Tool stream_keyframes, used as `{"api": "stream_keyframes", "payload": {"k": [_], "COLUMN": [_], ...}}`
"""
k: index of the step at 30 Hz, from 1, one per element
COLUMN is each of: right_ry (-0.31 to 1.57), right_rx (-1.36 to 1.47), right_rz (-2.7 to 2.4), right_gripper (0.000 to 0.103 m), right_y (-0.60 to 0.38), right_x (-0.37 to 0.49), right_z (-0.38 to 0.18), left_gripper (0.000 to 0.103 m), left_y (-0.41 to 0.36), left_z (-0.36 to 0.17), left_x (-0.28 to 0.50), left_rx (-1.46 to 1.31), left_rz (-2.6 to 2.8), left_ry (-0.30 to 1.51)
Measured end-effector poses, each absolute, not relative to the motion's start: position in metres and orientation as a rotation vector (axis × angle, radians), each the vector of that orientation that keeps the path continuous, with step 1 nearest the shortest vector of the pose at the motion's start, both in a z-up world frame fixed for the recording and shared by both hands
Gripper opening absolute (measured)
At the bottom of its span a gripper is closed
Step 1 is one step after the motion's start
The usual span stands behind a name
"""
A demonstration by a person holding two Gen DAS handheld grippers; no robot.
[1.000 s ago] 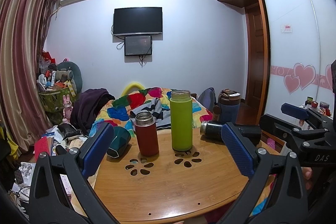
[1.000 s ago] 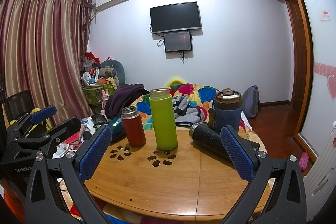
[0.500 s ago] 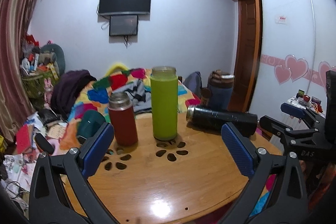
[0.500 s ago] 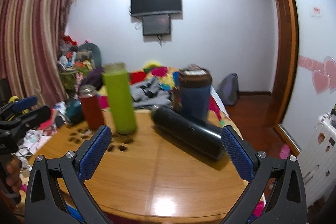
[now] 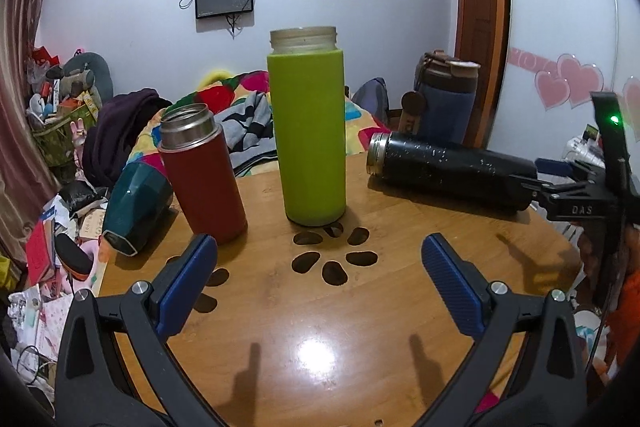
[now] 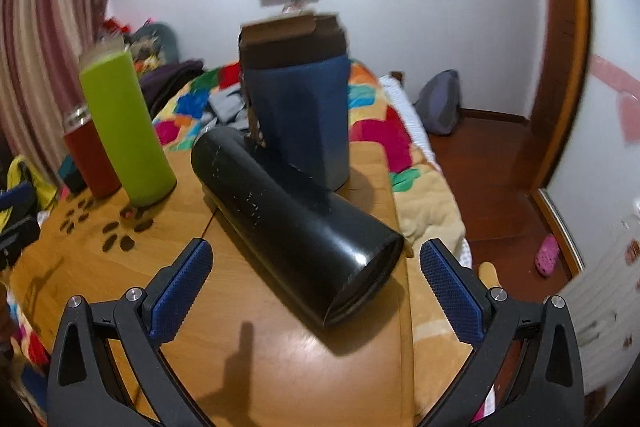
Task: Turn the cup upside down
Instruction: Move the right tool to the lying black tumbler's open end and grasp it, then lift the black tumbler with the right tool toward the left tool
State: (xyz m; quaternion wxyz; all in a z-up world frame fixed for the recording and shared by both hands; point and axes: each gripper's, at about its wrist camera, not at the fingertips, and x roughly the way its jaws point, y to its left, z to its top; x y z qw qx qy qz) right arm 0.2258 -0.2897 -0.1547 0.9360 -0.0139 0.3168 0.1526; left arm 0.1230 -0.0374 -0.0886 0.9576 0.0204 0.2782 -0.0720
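Observation:
A black cup (image 6: 292,219) lies on its side on the round wooden table (image 6: 260,359), base end towards my right gripper (image 6: 316,259), which is open and empty just short of it. It also shows in the left wrist view (image 5: 452,175), mouth pointing left. A green cup (image 5: 308,131) and a red cup (image 5: 204,171) stand upright, mouths up. My left gripper (image 5: 320,255) is open and empty in front of the green cup. The right gripper's body shows in the left wrist view at the black cup's far end.
A blue cup with a brown lid (image 6: 296,99) stands upright behind the black cup. A dark teal cup (image 5: 136,203) lies on its side at the table's left edge. A bed with a colourful quilt (image 6: 380,131) is behind the table. Clutter covers the floor at left.
Both grippers have moved forward over the table. The right gripper has closed in on the lying black cup's base; the left has come nearer the green cup. No cup has moved.

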Motion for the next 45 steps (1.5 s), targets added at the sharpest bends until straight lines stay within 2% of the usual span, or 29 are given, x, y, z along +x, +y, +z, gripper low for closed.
{"api": "stream_keyframes", "payload": {"k": [6,17,25,37,45], "right_ry": [0.702,0.730,0.723,0.683,0.673], "right_rx": [-0.055,-0.084,-0.058,0.099,0.045], "right_rz": [0.391,0.472,0.503,0.420,0.471], "right_gripper": [0.102,0.076,0.064,0.061,0.061], "right_y": [-0.285,-0.278,-0.271,-0.258,-0.240], "right_x": [0.251,0.246,0.207,0.148,0.121], "right_z": [-0.161,-0.166,-0.167,-0.156,-0.142], "left_gripper": [0.103,0.103,0.103,0.103,0.103], "left_y": [-0.041,-0.046,-0.043,-0.057,-0.073], "left_z": [-0.099,-0.103,-0.105,-0.120,-0.130], "left_x": [0.129,0.125,0.118,0.101,0.094], "left_rx": [0.051,0.055,0.045,0.112,0.166], "left_rz": [-0.162,-0.196,-0.189,-0.232,-0.278], "left_ry": [0.587,0.581,0.555,0.524,0.534]}}
